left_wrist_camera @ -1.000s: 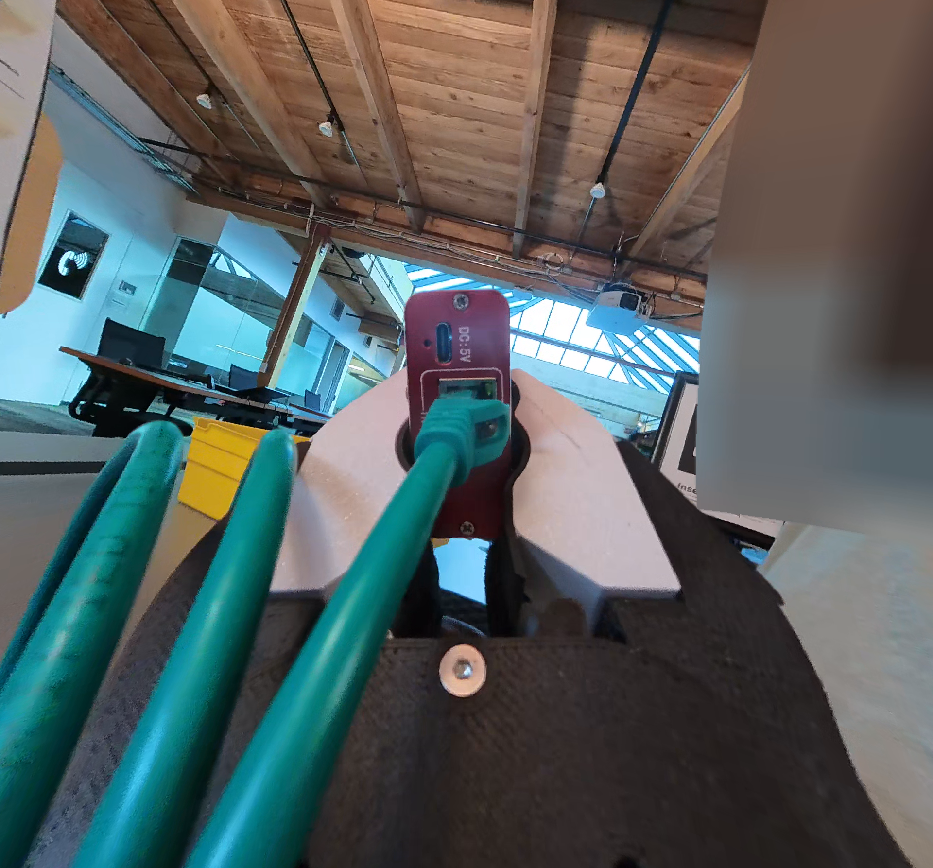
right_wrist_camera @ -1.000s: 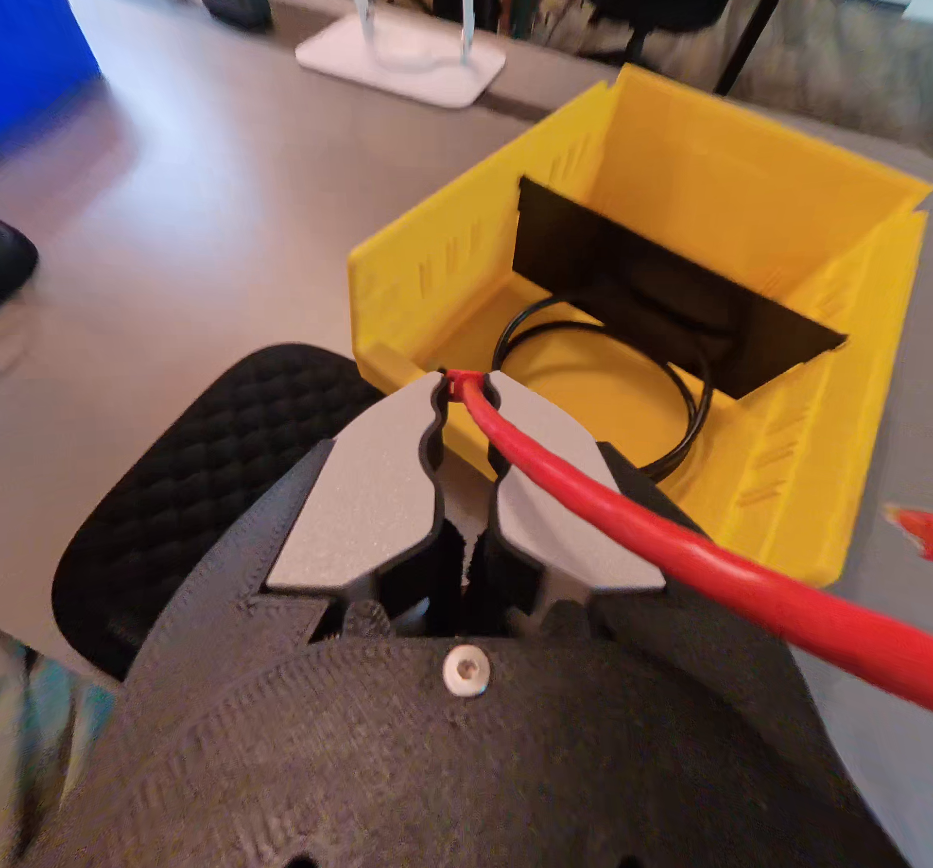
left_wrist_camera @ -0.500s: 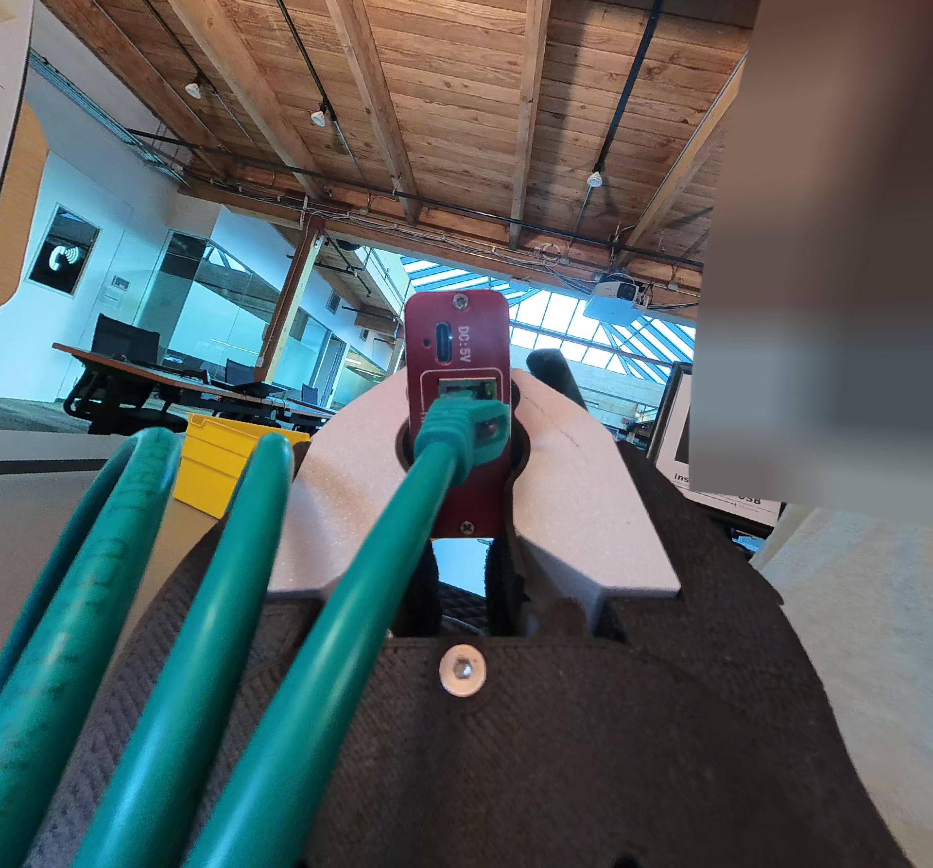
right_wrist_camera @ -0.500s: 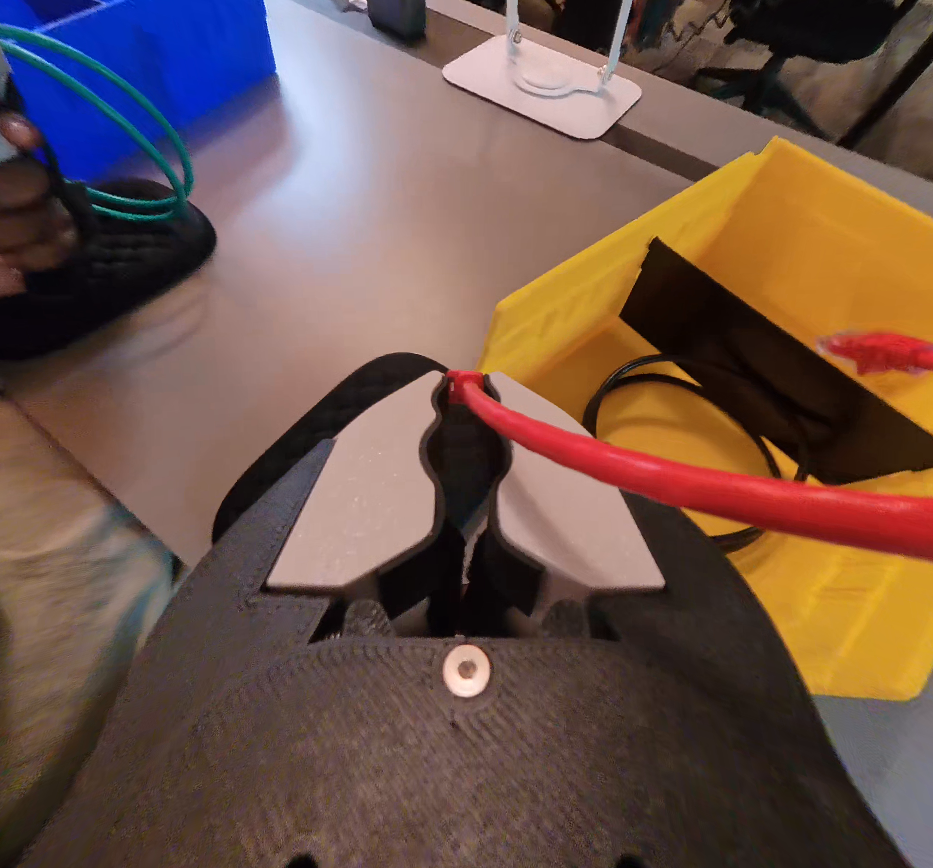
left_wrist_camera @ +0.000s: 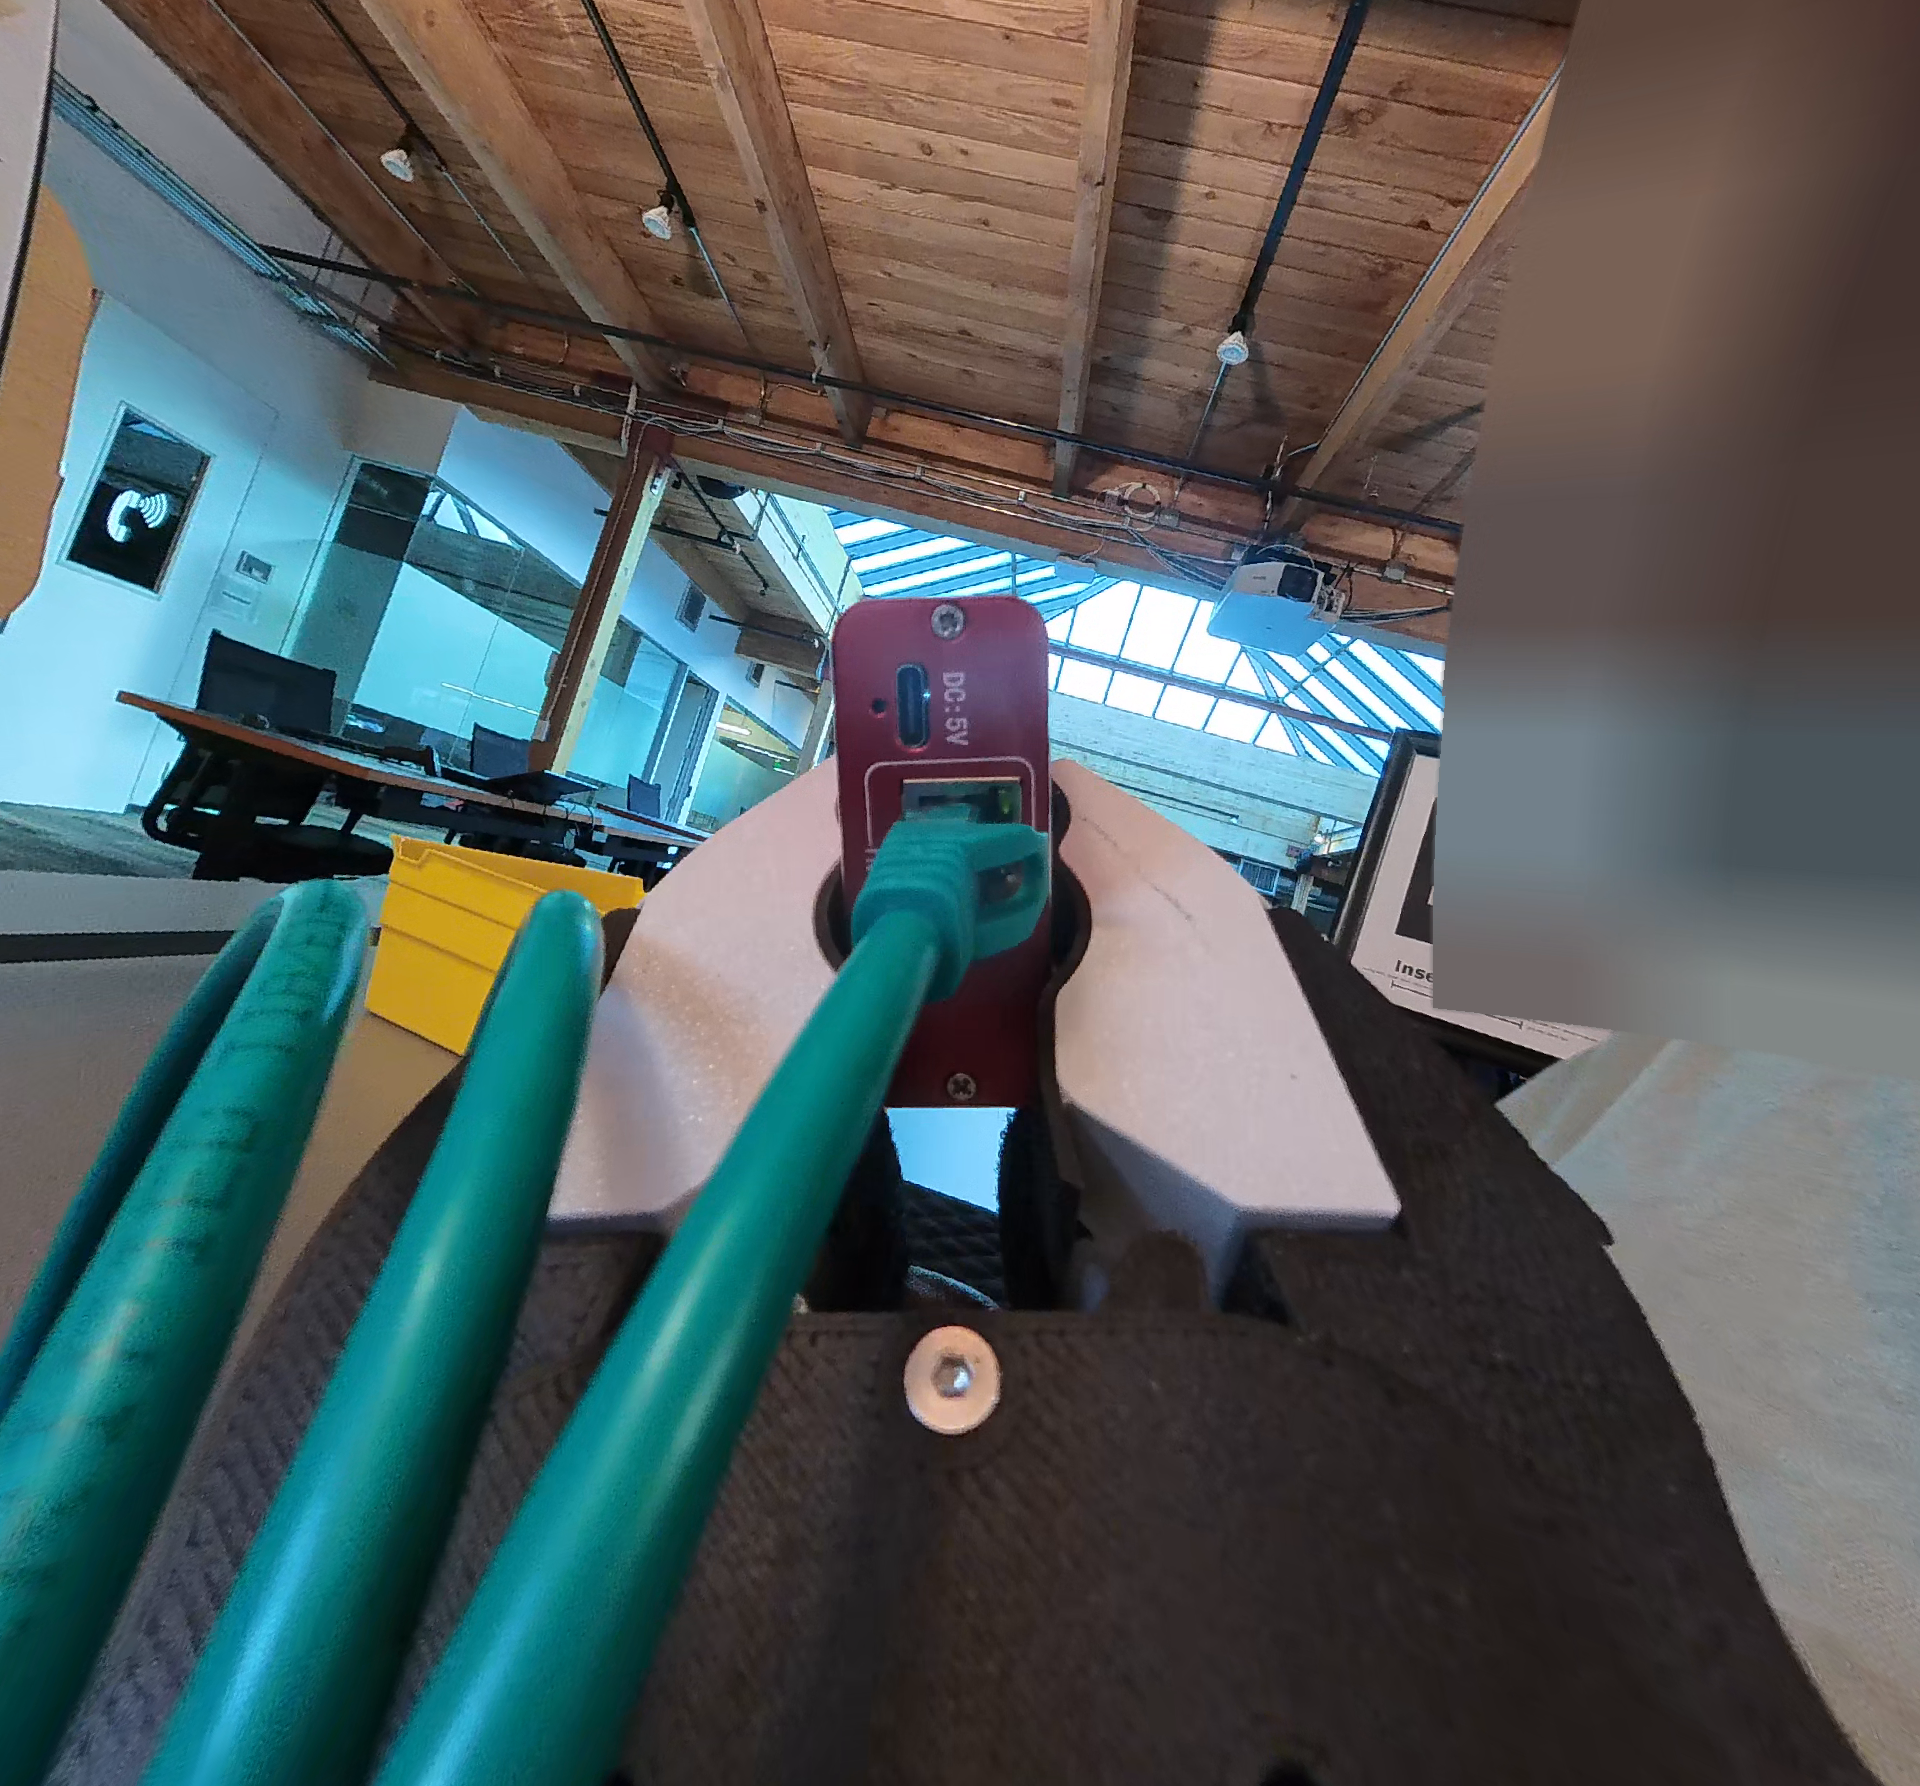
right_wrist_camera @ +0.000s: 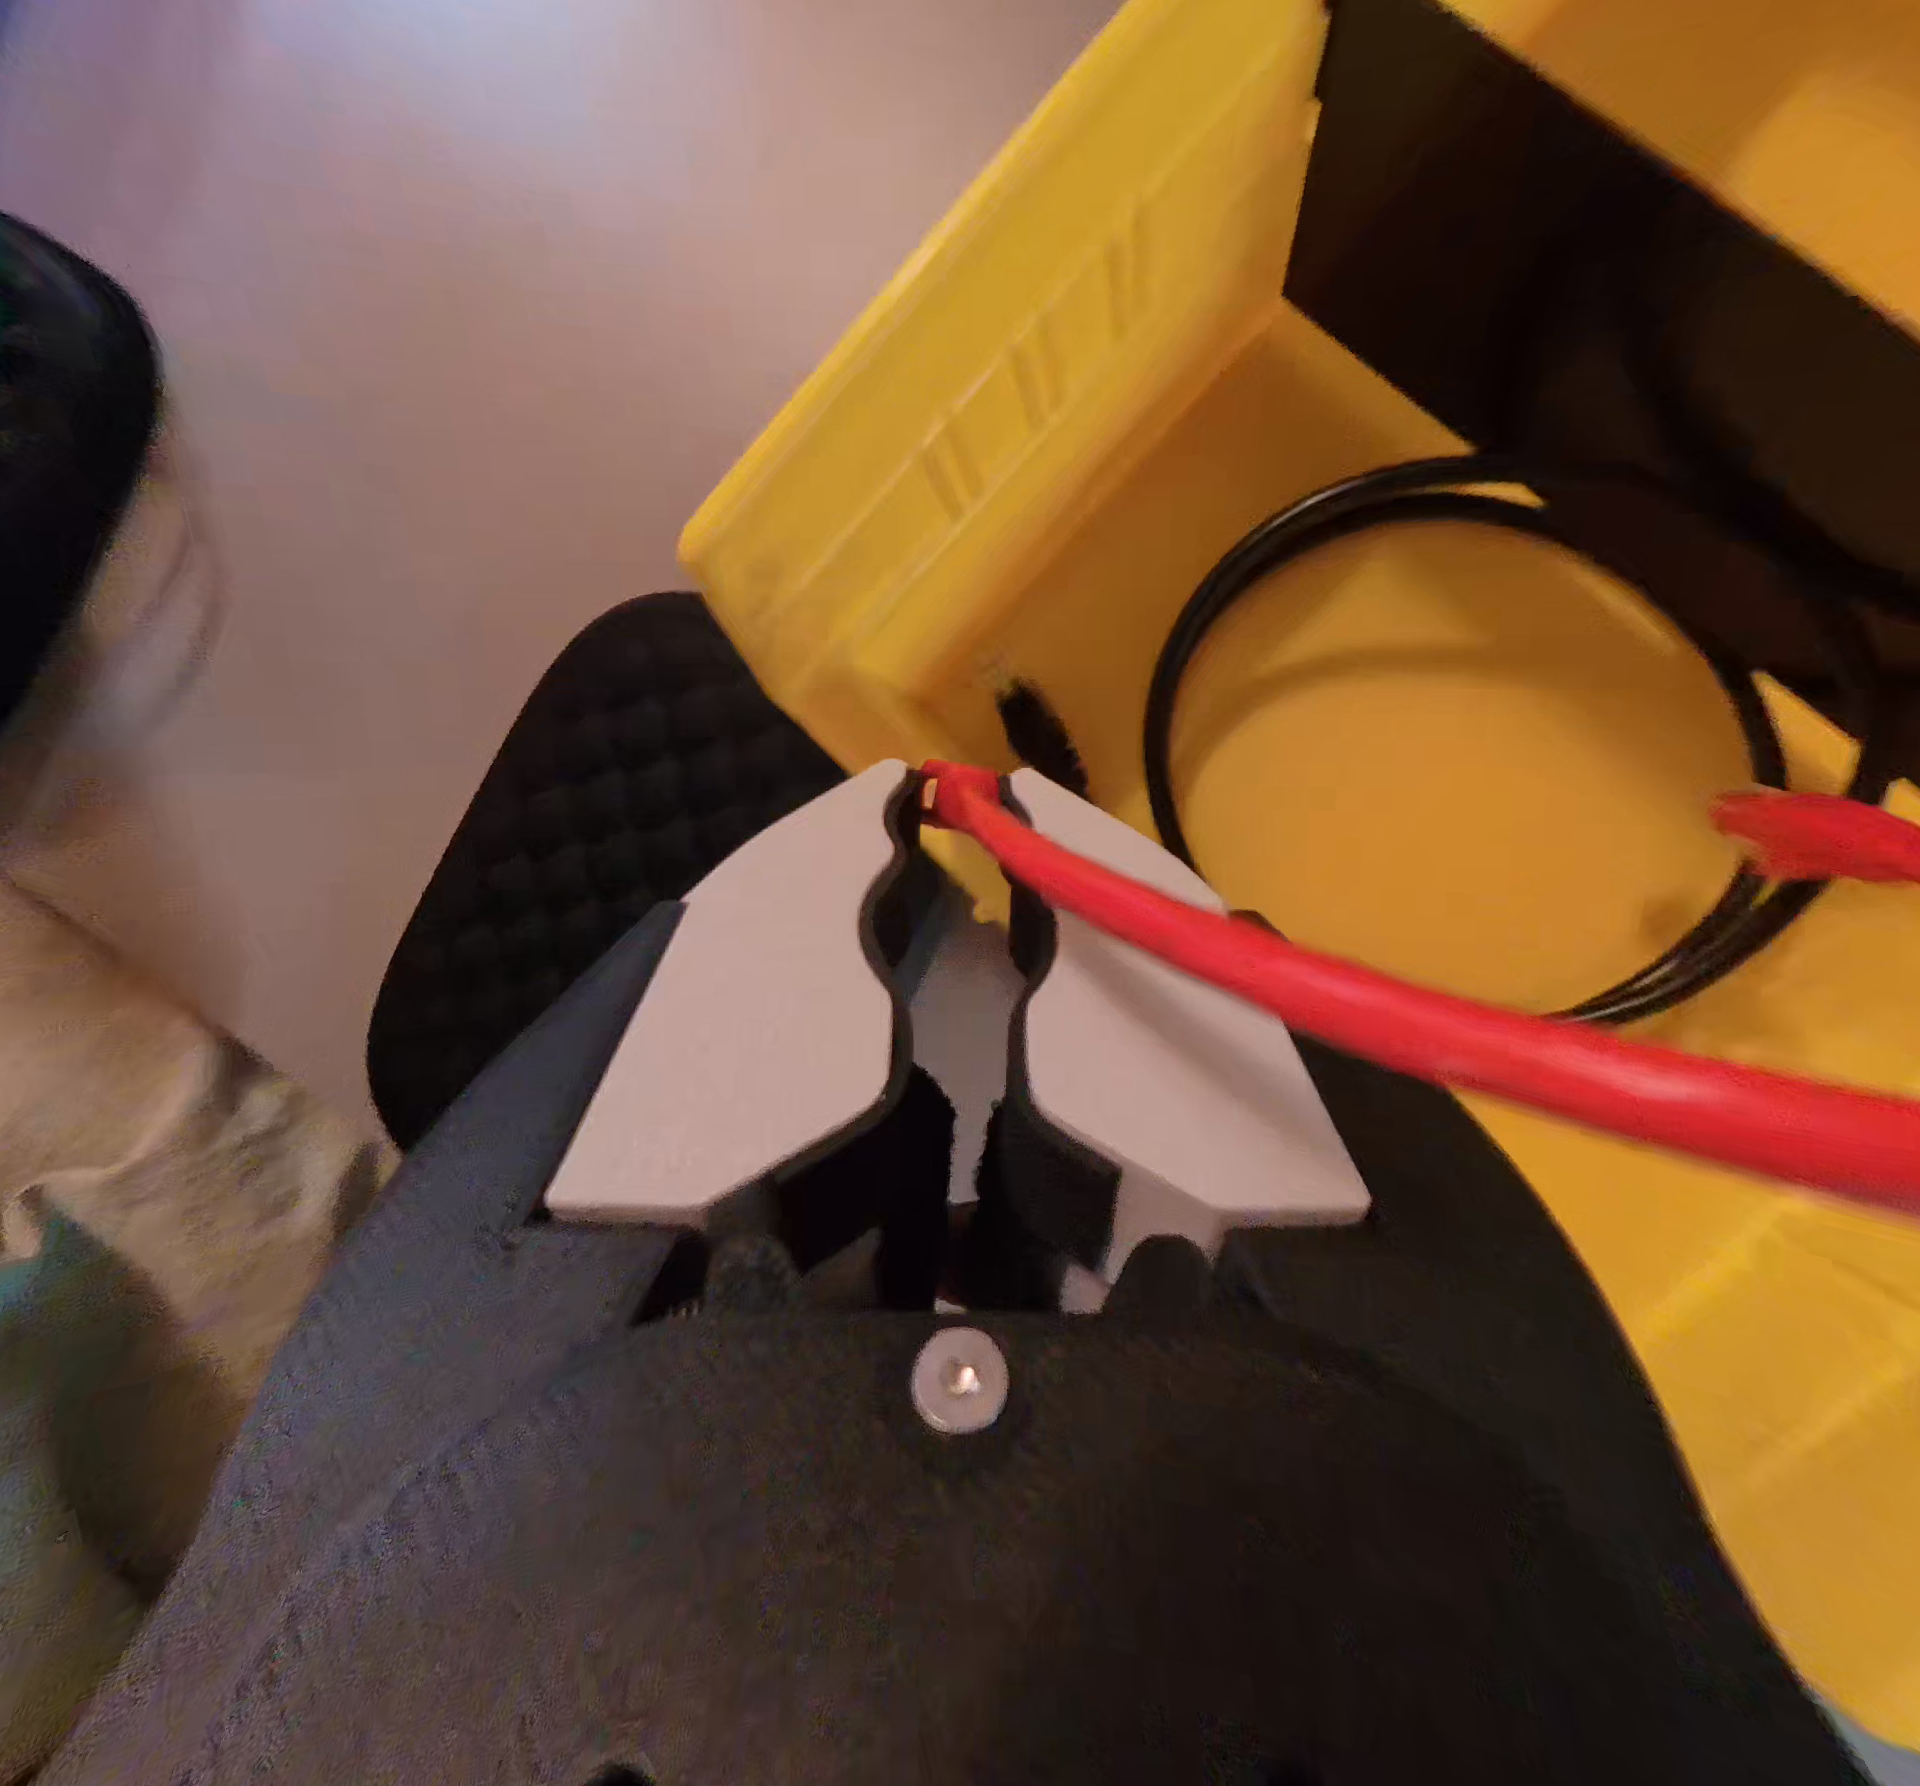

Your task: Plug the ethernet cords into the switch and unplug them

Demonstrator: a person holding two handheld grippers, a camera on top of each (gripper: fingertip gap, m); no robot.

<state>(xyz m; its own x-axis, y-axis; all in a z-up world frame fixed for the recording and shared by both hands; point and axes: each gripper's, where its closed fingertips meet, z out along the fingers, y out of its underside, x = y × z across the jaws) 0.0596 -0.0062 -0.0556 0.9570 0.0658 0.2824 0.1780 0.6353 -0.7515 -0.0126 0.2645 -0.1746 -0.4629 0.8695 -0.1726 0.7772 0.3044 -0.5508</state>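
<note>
Left tongs [left_wrist_camera: 940, 915] clamp upright red switch [left_wrist_camera: 940, 697], green cord [left_wrist_camera: 727, 1165] plugged; right tongs [right_wrist_camera: 961, 786] pinch red cord [right_wrist_camera: 1351, 998] over yellow bin [right_wrist_camera: 997, 448]

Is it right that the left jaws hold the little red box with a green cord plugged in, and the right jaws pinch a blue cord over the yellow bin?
Nearly. The cord pinched by the right gripper is red, not blue, as the right wrist view shows. Everything else is right.
</note>
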